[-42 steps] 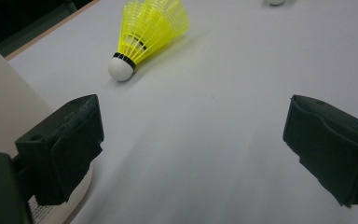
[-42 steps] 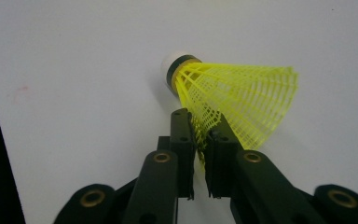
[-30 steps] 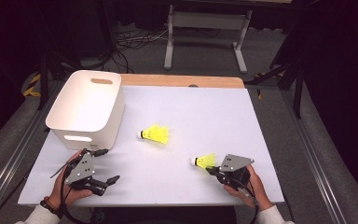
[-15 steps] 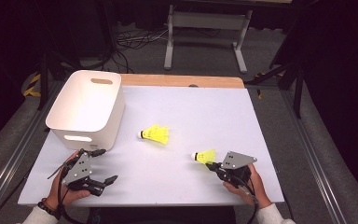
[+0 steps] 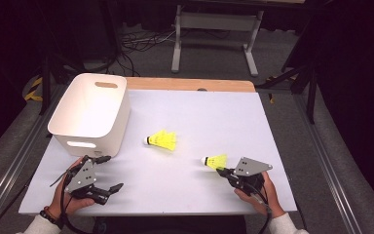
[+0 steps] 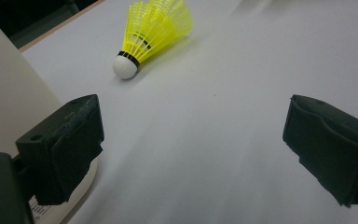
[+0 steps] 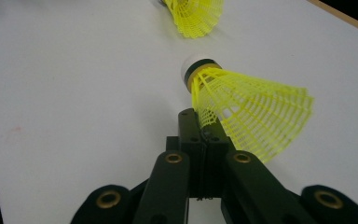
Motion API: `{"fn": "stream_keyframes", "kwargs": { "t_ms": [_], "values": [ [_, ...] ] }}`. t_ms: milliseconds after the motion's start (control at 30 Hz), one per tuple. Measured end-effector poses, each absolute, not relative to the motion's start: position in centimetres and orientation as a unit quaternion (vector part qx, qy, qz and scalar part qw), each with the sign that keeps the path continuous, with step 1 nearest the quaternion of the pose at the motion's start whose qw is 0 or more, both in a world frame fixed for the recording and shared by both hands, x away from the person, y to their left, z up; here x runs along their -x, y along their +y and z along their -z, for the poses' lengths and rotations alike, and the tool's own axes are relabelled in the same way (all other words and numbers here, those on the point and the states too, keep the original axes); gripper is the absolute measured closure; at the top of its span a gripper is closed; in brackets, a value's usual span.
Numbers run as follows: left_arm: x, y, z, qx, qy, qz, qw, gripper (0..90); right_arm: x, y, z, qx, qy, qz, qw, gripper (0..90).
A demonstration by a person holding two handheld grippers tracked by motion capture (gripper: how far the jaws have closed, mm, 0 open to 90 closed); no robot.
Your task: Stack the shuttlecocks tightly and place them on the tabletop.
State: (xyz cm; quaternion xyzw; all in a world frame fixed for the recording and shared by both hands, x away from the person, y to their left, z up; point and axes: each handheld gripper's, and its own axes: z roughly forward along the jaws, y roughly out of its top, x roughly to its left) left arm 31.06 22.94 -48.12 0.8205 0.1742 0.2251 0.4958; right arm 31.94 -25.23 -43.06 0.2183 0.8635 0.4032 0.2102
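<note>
Two yellow shuttlecocks with white corks are on the white table. One shuttlecock lies on its side near the middle. The other shuttlecock is at the front right, its cork pointing left. My right gripper is shut on the edge of this second shuttlecock's mesh skirt. My left gripper rests at the front left, just in front of the bin. It is open, nothing is between its jaws, and it faces the middle shuttlecock.
A white plastic bin with handle slots stands at the left of the table, close to my left gripper. A wooden strip runs along the far edge. Beyond the table are a metal frame and cables on the floor.
The shuttlecock in my right gripper has shifted slightly away from the person. The left gripper and the middle shuttlecock have not moved.
</note>
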Motion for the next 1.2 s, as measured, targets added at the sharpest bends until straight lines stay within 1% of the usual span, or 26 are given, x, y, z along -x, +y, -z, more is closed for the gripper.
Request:
{"fn": "stream_keyframes", "kwargs": {
  "t_ms": [633, 867, 1200],
  "values": [
    [-31.1, 22.7, 48.1, -0.819, 0.173, -0.221, 0.500, 5.9, -33.0, -25.0, 42.3, -0.224, 0.855, -0.412, 0.223, 90.0],
    [-31.3, 22.4, 48.2, -0.821, 0.170, -0.217, 0.500, 6.0, -34.2, -24.5, 42.2, -0.227, 0.854, -0.413, 0.222, 90.0],
    [-31.4, 22.3, 48.1, -0.822, 0.167, -0.214, 0.501, 6.0, -37.3, -22.0, 42.4, -0.221, 0.860, -0.404, 0.221, 90.0]
  ]
}}
